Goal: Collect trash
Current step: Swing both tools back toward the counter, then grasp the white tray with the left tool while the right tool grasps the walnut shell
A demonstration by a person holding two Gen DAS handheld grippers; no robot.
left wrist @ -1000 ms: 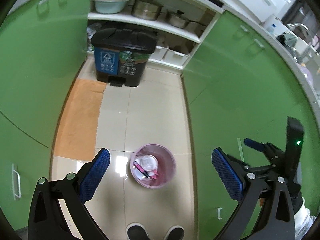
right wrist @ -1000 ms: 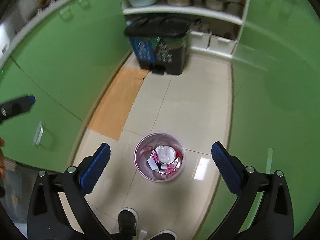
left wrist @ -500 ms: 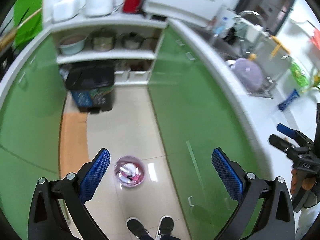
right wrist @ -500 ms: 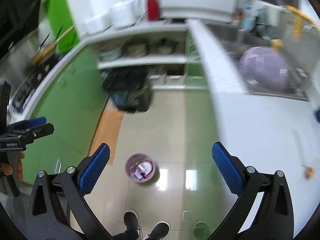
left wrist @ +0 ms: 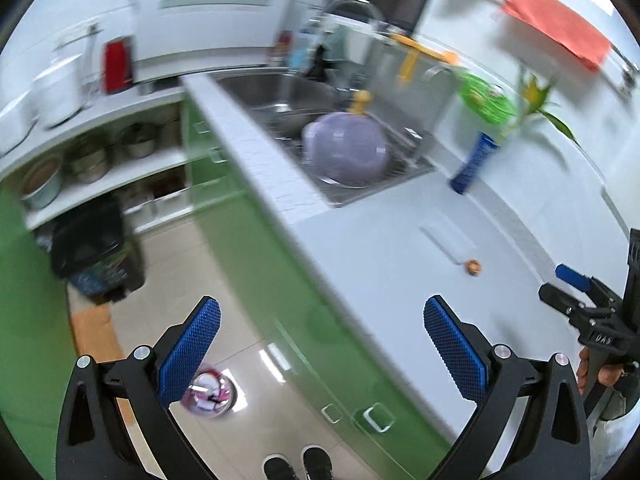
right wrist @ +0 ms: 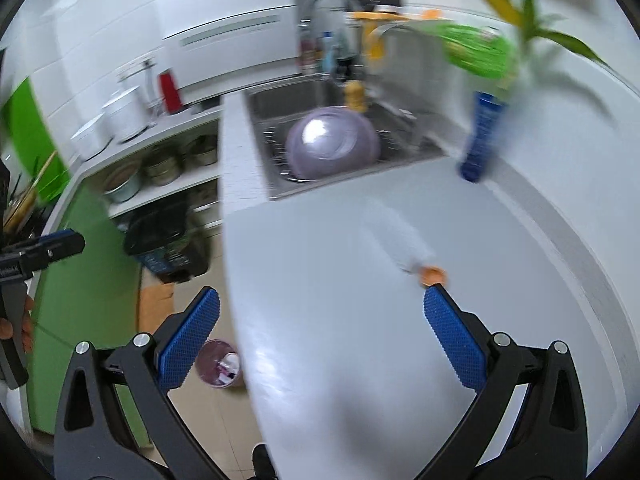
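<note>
Both grippers, left [left wrist: 320, 354] and right [right wrist: 320, 354], have jaws wide open and empty; the small orange scrap [right wrist: 431, 274] on the bench [right wrist: 340, 300] near the sink [right wrist: 320, 136] looks light, best pinched across its sides.

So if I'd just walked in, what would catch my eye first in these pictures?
Probably the green cupboards under the long white counter, and the big purple bowl sitting in the sink. Then the open blue-padded right claw over the counter, near a small orange scrap beside a white one. Down on the floor stands a little pink bin with rubbish in it.
</note>
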